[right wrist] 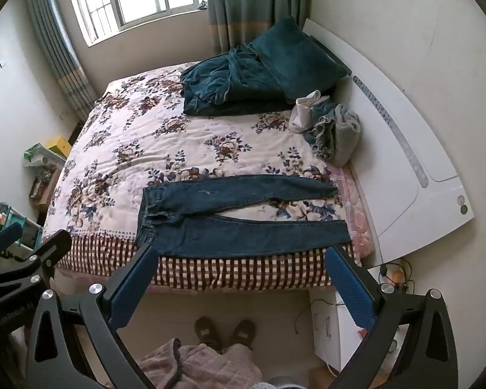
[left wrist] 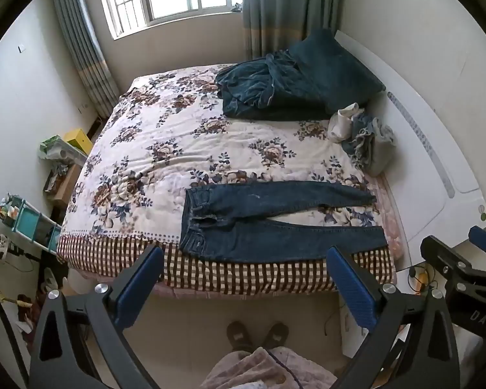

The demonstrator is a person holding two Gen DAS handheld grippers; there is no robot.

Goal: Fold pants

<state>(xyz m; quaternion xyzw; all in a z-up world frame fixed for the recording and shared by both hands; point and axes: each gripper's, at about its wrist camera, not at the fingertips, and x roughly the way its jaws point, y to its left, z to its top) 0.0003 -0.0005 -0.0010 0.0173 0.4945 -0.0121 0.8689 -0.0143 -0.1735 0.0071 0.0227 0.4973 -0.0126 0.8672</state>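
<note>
Left wrist view alone: yellow box (left wrist: 78, 140) fully beside bed (left wrist: 145, 149).

person's legs (left wrist: 243, 369) cropped below, shelf clutter (left wrist: 13, 210) indistinct

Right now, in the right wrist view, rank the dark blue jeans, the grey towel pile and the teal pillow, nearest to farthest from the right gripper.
1. Dark blue jeans, near bed edge.
2. Grey towel pile, right side.
3. Teal pillow, far end.
</note>
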